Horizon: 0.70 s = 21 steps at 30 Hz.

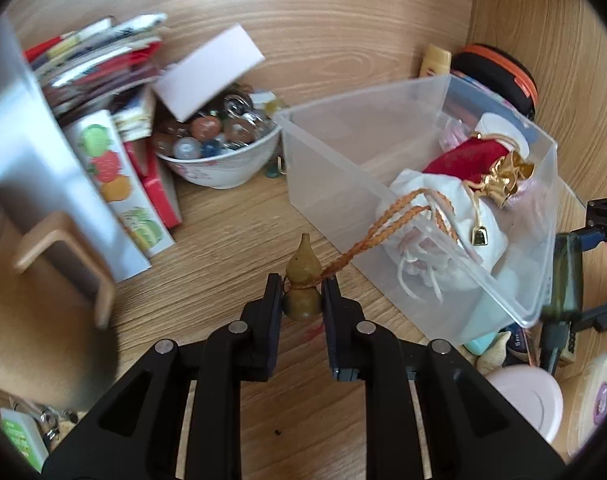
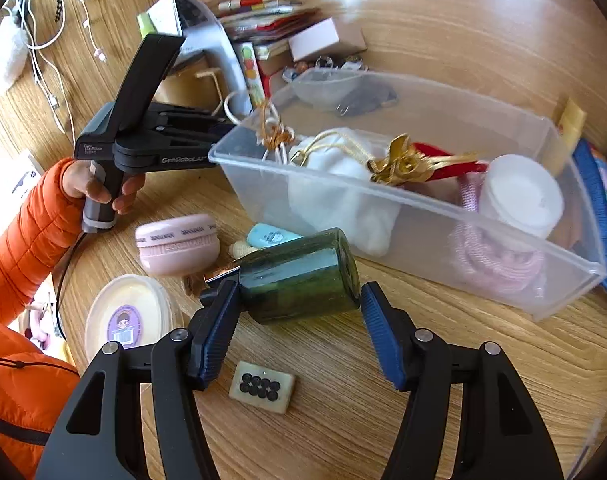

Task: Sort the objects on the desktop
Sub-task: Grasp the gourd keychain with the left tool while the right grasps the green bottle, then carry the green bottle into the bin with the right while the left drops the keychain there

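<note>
My left gripper (image 1: 302, 292) is shut on a small olive gourd pendant (image 1: 301, 268), just outside the near-left wall of the clear plastic box (image 1: 343, 168). The gourd's orange braided cord (image 1: 383, 224) runs over the rim into the box. Inside lie a white drawstring pouch (image 1: 423, 200) and a red pouch with a gold top (image 1: 467, 160). My right gripper (image 2: 299, 304) is shut on a dark green glass jar (image 2: 295, 272) lying sideways, in front of the box's (image 2: 423, 208) long wall. Both blue pads touch the jar's ends.
Left of the box stand a bowl of glass marbles (image 1: 219, 152) and a stack of books (image 1: 99, 60). Near the jar lie a pink round case (image 2: 179, 244), a yellow-lidded tub (image 2: 131, 320) and a mahjong tile (image 2: 261, 386). A hand in an orange sleeve (image 2: 31, 232) holds the left gripper.
</note>
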Tool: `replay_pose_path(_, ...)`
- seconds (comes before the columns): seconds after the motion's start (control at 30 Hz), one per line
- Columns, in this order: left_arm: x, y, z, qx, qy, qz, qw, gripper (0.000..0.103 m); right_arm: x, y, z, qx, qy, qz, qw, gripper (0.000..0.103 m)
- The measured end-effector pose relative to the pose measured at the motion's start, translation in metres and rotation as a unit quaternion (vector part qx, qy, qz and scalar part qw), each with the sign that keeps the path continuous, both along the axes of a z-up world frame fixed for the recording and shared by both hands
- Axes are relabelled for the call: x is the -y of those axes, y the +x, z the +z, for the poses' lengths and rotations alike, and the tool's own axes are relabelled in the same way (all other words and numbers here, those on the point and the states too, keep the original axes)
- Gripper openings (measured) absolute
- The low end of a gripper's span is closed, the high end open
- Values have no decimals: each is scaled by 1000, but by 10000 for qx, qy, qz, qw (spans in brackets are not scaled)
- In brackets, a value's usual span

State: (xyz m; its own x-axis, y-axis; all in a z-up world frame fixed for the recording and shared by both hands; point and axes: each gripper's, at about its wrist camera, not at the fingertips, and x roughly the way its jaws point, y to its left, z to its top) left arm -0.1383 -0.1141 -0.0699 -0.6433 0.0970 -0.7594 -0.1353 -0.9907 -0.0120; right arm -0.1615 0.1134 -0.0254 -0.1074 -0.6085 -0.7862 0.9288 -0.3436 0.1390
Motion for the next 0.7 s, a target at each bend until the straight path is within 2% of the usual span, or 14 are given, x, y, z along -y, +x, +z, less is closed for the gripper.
replay_pose_path(0.2, 2, 13, 15, -214, 49, 132, 9997, 19, -17, -5, 18, -164, -243, -255, 9992, 58)
replay_pose_path(0.7, -15, 22, 40, -450, -57, 45, 9990, 19, -49, -21, 56, -697, -773, -718, 9920, 58)
